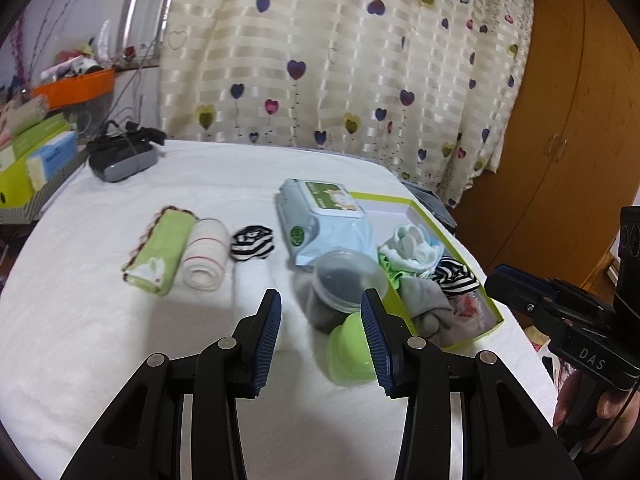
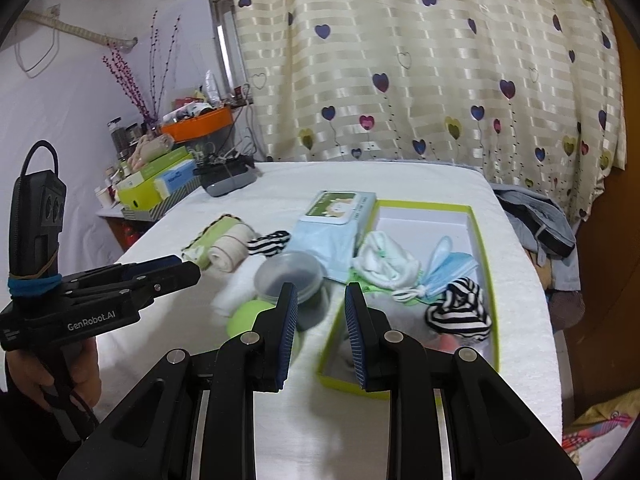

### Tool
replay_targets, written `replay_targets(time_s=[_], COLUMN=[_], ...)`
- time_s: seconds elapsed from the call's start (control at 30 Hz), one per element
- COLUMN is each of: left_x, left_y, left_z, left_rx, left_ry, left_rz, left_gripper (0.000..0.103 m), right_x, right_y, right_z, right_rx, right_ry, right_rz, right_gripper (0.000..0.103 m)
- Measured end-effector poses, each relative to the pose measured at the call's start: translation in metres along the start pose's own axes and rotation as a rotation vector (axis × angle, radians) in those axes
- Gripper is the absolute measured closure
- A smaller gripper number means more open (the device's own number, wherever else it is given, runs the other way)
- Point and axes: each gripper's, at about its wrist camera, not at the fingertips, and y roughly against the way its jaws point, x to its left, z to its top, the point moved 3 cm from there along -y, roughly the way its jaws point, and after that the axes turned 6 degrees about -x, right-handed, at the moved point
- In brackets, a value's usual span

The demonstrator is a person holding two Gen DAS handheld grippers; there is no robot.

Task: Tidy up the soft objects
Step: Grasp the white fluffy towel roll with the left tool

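On the white bed lie a rolled green cloth (image 1: 158, 250), a rolled white cloth (image 1: 204, 254) and a striped sock ball (image 1: 253, 243). A green-rimmed box (image 1: 400, 304) (image 2: 486, 264) holds several soft items: a white sock (image 2: 384, 260), a blue mask (image 2: 448, 266), a striped sock (image 2: 460, 312) and grey cloth (image 1: 424, 300). My left gripper (image 1: 320, 336) is open and empty, hovering over the bed beside a clear-lidded jar (image 1: 348, 280). My right gripper (image 2: 320, 328) is open and empty above the box's near left corner.
A wet-wipes pack (image 1: 320, 220) leans on the box's left rim. A green lid (image 1: 348, 354) lies by the jar. A grey device with cables (image 1: 120, 152) sits at the far left corner. Boxes and an orange tray (image 1: 74, 86) crowd the left shelf. A heart-print curtain hangs behind.
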Motion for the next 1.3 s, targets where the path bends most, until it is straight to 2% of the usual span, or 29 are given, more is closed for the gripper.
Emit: replay_targets(time_s=[0.47,0.97,1.13,1.3], left_x=[0.025,0.049,0.049,0.049], left_y=[-0.011,-0.075,-0.095,-0.109], left_z=[-0.008,-0.019,-0.023,-0.027], left_rx=[0.027,0.137,0.174,0.194], left_ry=[0.041,0.078,0.074,0.045], left_rz=[0.042,0.082,0.087,0.13], left_gripper=[0.063,0.063,0.063,0.063], right_x=[0.018,0.02,0.017,0.014], right_y=[-0.006,-0.031,-0.038,-0.044], right_z=[0.0,0.009,0.01,0.011], right_rx=[0.014,0.027,0.029,0.035], right_ry=[0.036,0.064,0.061,0.057], right_rz=[0.03,0.062,0.073,0.085], right_gripper=[0.077,0.077,0.077,0.077])
